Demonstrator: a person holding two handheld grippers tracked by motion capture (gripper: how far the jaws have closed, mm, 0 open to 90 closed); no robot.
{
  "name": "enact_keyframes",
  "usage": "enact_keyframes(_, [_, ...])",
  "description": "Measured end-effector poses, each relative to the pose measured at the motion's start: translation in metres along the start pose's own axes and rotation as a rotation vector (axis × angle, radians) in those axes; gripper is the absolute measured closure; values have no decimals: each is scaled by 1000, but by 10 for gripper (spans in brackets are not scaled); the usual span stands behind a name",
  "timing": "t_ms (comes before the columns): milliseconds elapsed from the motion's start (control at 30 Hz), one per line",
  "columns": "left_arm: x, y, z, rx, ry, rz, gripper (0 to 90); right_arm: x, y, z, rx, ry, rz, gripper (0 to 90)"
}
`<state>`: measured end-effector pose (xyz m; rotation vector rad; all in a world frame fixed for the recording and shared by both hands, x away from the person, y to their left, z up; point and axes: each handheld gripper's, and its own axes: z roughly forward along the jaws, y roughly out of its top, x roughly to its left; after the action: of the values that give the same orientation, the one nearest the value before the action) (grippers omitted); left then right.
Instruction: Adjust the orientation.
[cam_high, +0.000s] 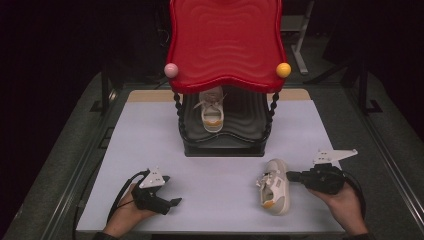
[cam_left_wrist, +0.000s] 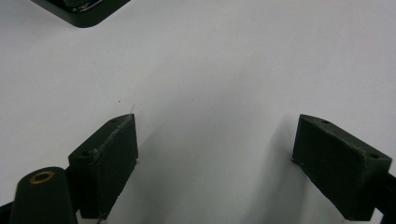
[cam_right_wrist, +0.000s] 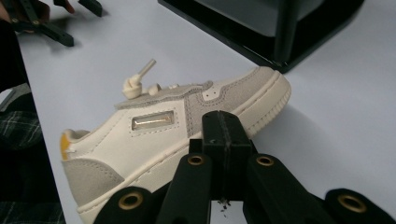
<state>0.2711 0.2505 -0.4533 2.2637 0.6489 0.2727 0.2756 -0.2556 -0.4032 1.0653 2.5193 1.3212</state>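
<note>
High view. A white table top (cam_high: 150, 135) carries a two-tier shoe rack (cam_high: 225, 135) at its far middle: a red wavy upper shelf (cam_high: 225, 40) with a pink ball (cam_high: 171, 69) at its left front corner and a yellow ball (cam_high: 283, 69) at its right front corner, set on black beaded posts over a black lower shelf (cam_high: 250, 127). One white sneaker with an orange heel (cam_high: 212, 112) stands on the lower shelf, toe pointing far. A second white sneaker (cam_high: 275, 186), matching the first, lies on the table at the near right, in front of the rack's right corner, toe far and orange heel near.

The right gripper (cam_high: 295, 176), held in the person's right hand (cam_high: 345, 205), points left and level; its tip lies just beside the sneaker's right flank. The left gripper (cam_high: 172, 202), in the left hand (cam_high: 127, 212), rests at the near left of the table, well apart from both shoes.

Right gripper view. The two black jaws of the right gripper (cam_right_wrist: 224, 140) are pressed together with nothing between them, their tip at the sole edge of the second sneaker (cam_right_wrist: 154, 135); whether they touch it cannot be told. The rack's black base (cam_right_wrist: 280, 32) stands beyond the toe.

Left gripper view. The left gripper (cam_left_wrist: 215, 154) has its jaws spread wide over bare table (cam_left_wrist: 210, 70), with nothing between the pads.
</note>
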Motion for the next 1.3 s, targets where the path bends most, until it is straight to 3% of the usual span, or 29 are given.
enact_keyframes(400, [0,0,0,-1,0,-3,133,-19,-21,-3,43,-5,85,897])
enact_keyframes(633, [0,0,0,-1,0,-3,133,-23,-23,4,97,-18,84,897])
enact_keyframes(900, [0,0,0,-1,0,-2,133,-11,-28,-3,107,-35,58,897])
enact_keyframes(1100, [0,0,0,3,-1,2,133,-1,-48,-13,116,-10,84,897])
enact_keyframes(1300, [0,0,0,2,0,1,133,6,-51,-10,120,19,68,897])
